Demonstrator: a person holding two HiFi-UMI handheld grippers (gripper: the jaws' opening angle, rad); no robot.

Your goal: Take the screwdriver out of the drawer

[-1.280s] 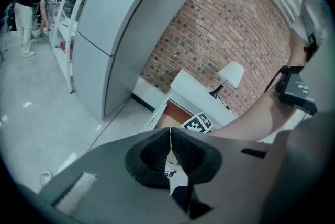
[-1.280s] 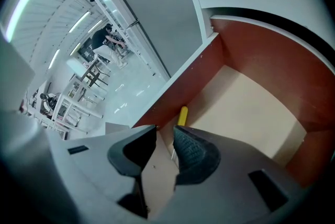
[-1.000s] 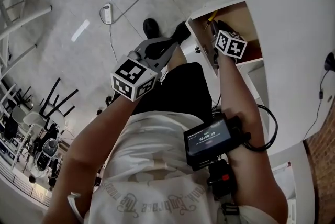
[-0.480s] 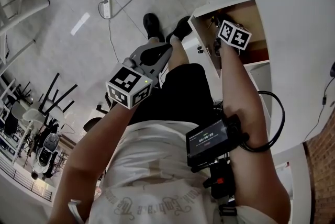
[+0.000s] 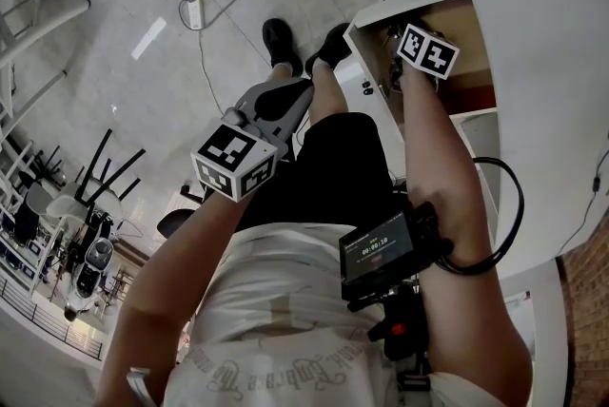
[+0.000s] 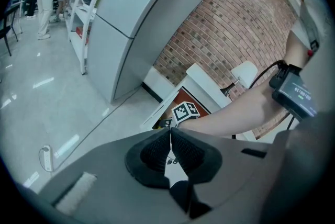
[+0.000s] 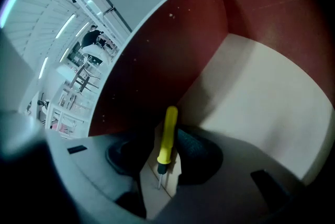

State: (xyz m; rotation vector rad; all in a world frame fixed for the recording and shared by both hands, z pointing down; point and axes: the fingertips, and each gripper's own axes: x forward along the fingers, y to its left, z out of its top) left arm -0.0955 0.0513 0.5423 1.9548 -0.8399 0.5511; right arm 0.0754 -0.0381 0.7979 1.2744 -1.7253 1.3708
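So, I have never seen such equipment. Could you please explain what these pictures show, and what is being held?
There is no robot here. A person holds a hand tool with two jaws, called a gripper, in each hand. One picture comes from a camera on the person's head, looking steeply down. The other two come from cameras that ride on the grippers and look along their jaws. The left gripper is held out in front of the person, with its jaws shut and nothing between them. The right gripper reaches into an open drawer with a pale bottom and dark red walls. A yellow-handled screwdriver lies in the drawer between the right jaws, which are opening and do not grip it.
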